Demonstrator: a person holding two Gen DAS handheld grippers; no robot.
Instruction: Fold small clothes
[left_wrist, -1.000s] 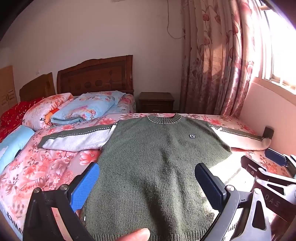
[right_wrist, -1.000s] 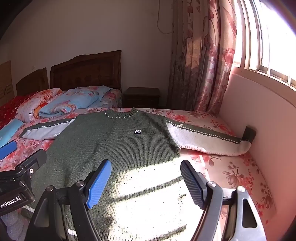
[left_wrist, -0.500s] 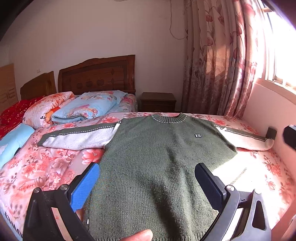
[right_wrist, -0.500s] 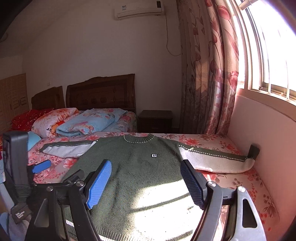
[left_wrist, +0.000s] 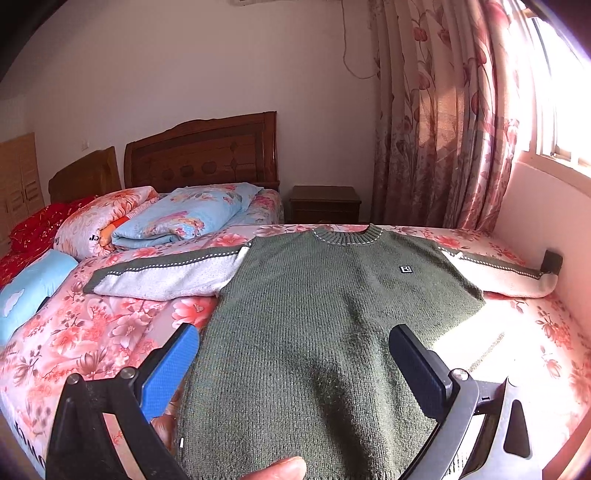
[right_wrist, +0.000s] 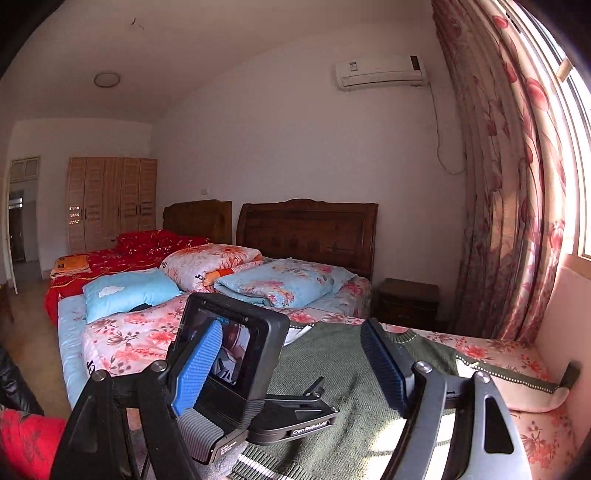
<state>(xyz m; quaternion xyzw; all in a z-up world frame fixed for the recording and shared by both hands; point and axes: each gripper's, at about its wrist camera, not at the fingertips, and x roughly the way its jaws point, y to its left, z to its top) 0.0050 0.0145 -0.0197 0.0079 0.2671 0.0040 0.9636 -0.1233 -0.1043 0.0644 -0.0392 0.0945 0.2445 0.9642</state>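
You are holding both the left gripper (left_wrist: 291, 363) and the right gripper (right_wrist: 291, 363) released above the green sweater (left_wrist: 332, 317), which is lying spread flat, sleeves out, across the bed (left_wrist: 92, 332) near its foot edge.

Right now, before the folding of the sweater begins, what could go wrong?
1. The right gripper looks into the room, not down at the green sweater, and the left device blocks part of its view, so a grasp could miss.
2. The right sleeve ends against the wall, so reaching its cuff may be awkward.
3. The left gripper is wide open above the thick knit, and may pinch the floral bedsheet too.
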